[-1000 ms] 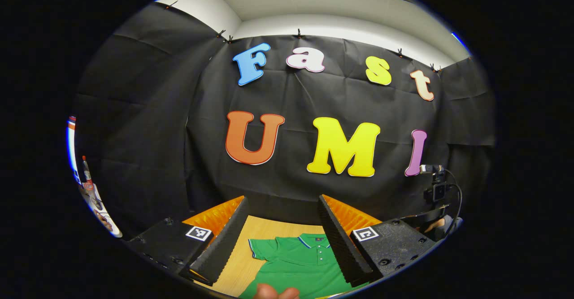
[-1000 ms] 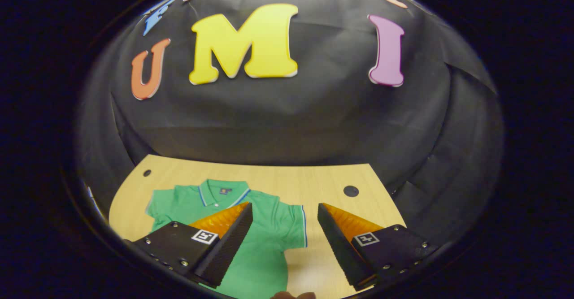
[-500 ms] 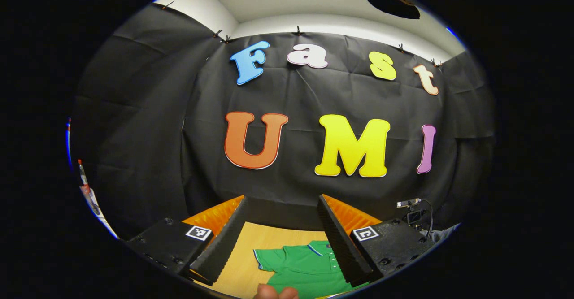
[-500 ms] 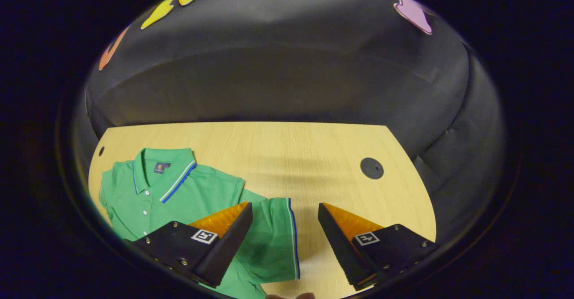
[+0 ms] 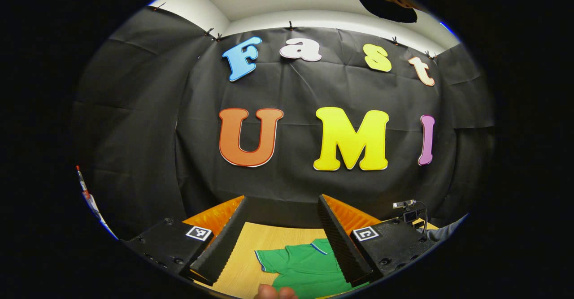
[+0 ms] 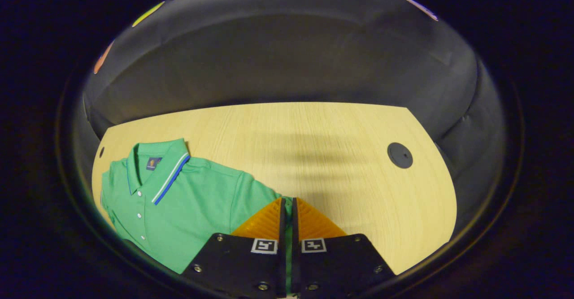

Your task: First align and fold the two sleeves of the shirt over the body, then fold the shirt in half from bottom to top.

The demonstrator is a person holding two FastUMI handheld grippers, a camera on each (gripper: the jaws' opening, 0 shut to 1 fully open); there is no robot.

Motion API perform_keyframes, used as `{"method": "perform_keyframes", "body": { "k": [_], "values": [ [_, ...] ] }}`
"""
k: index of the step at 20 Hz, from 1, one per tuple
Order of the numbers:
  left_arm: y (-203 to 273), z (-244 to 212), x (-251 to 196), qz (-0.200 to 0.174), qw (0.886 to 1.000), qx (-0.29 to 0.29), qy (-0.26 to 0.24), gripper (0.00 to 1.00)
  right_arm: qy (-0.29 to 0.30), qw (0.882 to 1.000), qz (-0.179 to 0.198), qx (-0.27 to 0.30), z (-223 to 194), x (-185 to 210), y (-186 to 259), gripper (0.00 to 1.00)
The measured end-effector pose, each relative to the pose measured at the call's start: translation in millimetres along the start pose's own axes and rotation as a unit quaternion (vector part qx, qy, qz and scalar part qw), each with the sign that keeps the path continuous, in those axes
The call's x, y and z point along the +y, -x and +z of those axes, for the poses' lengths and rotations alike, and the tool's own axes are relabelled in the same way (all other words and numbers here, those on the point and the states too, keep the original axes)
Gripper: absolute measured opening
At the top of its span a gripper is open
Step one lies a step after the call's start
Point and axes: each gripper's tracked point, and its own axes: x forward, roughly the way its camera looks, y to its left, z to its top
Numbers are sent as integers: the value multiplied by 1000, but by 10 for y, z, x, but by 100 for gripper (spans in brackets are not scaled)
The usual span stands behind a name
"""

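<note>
The green shirt lay flat on the tabletop, collar toward ten o'clock in the right gripper view, body running down toward seven. The right gripper was closed almost completely, with a thin strip of green cloth showing in the slit between its fingers, at the outer edge of the sleeve at about six o'clock. It looked to me as if it had pinched the sleeve hem.

What worried me was how little cloth was in that pinch. A bite that shallow, right on the edge, could slip free once the sleeve was lifted and carried toward nine o'clock across the body. If it had caught only the top layer, the sleeve could twist and land crooked instead of lined up. A sharp pull might also drag the whole shirt across the smooth wood, since nothing was pinning it.

The left gripper hovered high with its fingers wide apart, holding and touching nothing. Through the gap I could see the shirt's collar end on the tabletop below, toward six o'clock, so that arm gave no help steadying the cloth.
</note>
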Motion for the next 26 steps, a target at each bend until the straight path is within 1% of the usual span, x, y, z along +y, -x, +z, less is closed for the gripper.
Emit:
{"method": "perform_keyframes", "body": {
  "k": [2, 6, 7, 8, 11, 15, 19, 26],
  "values": [
    [-1, -23, -4, -2, 1000, 2, 1, 98, 6, 1000, -1, -3, 8, 3, -11, 5],
    [55, -9, -49, -8, 1000, 0, -3, 98, -10, 1000, -2, -5, 8, -1, -11, 5],
    [63, -10, -53, -7, 1000, -1, -6, 98, -7, 1000, -1, -9, 22, 5, 16, 5],
    [70, -5, -62, -7, 1000, -1, -9, 98, -2, 1000, 0, -14, 39, 22, 37, 2],
    [114, -28, -59, -5, 1000, 1, -12, 98, 25, 999, 0, -39, 141, 71, 186, 2],
    [222, 36, -67, -5, 1000, -5, -15, 98, 25, 997, 16, -68, 276, 275, 466, 2],
    [293, 104, -86, -6, 1000, -12, -19, 98, 42, 995, 33, -90, 345, 545, 725, 2],
    [496, 179, -74, -4, 1000, -19, -18, 98, 66, 990, 68, -100, 224, 1116, 1024, 2]
  ]
}}
